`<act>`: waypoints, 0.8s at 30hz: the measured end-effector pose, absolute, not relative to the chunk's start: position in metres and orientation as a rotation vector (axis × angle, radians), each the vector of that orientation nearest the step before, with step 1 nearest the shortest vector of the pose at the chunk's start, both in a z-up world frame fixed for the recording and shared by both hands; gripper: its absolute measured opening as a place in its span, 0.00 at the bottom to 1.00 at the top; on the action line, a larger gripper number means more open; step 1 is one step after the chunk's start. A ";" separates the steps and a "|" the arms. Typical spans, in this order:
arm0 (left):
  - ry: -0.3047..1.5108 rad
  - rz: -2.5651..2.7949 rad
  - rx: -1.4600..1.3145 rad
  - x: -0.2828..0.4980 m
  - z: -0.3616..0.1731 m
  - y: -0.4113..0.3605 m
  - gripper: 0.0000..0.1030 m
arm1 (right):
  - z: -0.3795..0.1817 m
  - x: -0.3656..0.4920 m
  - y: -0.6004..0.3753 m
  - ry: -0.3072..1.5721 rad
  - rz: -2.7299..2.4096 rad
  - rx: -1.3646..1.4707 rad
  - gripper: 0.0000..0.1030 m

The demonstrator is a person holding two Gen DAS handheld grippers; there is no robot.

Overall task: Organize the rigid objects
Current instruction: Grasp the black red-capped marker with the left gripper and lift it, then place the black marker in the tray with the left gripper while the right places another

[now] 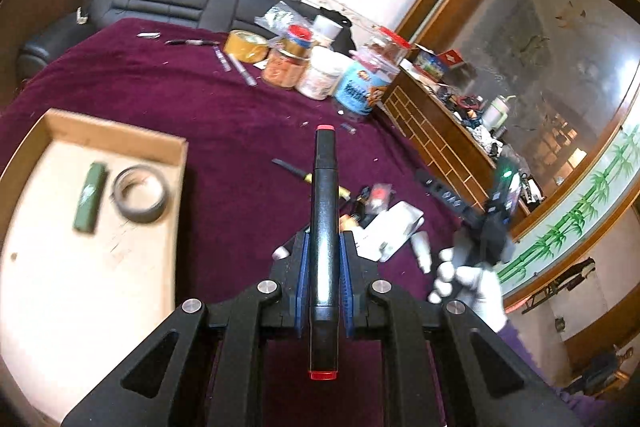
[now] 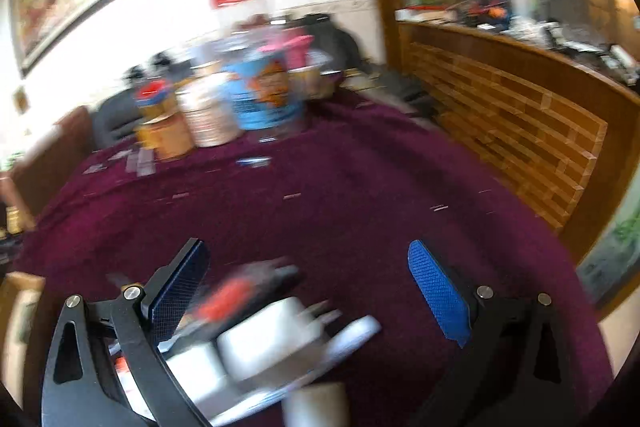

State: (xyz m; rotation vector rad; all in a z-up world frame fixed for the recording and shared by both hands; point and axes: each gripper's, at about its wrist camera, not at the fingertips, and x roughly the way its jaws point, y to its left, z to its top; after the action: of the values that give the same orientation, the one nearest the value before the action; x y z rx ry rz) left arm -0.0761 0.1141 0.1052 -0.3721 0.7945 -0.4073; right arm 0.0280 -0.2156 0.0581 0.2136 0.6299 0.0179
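Our left gripper (image 1: 323, 259) clamps a black marker (image 1: 323, 227) above the cloth; right gripper (image 2: 308, 291) hovers, jaws wide apart.

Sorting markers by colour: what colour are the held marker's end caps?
Red, on the black marker; clearest in left wrist view.

A marker (image 1: 323, 223) was held lengthwise between the jaws of the left gripper (image 1: 324, 267) above a cloth-covered table (image 1: 208, 115); a tray (image 1: 120, 143) lay to its left, with a lighter (image 1: 90, 197) and a tape roll (image 1: 140, 193) side by side in it; jars (image 1: 320, 71) were grouped at the far edge; small items (image 1: 384, 223) were scattered to the right, beneath the parted fingers of the right gripper (image 2: 308, 291).
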 end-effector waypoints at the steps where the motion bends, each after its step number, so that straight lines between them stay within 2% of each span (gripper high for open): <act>1: 0.796 -0.400 -0.381 -0.077 0.102 0.119 0.11 | 0.063 0.026 -0.199 0.645 0.067 0.174 0.97; 8: 0.753 -0.377 -0.425 -0.094 0.091 0.148 0.11 | 0.070 0.021 -0.103 0.891 0.414 0.117 0.96; 11: 0.738 -0.369 -0.429 -0.101 0.086 0.162 0.11 | 0.059 0.021 -0.083 0.974 0.466 0.189 0.88; 13: 0.732 -0.373 -0.449 -0.102 0.082 0.173 0.11 | 0.048 0.029 -0.072 1.021 0.441 0.206 0.74; 15: 0.723 -0.369 -0.463 -0.104 0.079 0.182 0.11 | 0.033 0.036 -0.067 1.064 0.370 0.205 0.67; 17: 0.712 -0.365 -0.481 -0.107 0.077 0.194 0.11 | 0.023 0.043 -0.067 1.100 0.327 0.228 0.64; 20: 0.700 -0.355 -0.501 -0.112 0.072 0.209 0.11 | 0.012 0.052 -0.064 1.127 0.283 0.258 0.55; 24: 0.697 -0.336 -0.517 -0.117 0.064 0.225 0.11 | 0.009 0.063 -0.053 1.114 0.194 0.208 0.54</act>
State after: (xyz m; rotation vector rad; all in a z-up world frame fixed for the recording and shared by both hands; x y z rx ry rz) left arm -0.1172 0.2245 0.0638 -0.5173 0.6972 -0.3357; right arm 0.0630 -0.0530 0.0089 0.2082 1.1137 0.1943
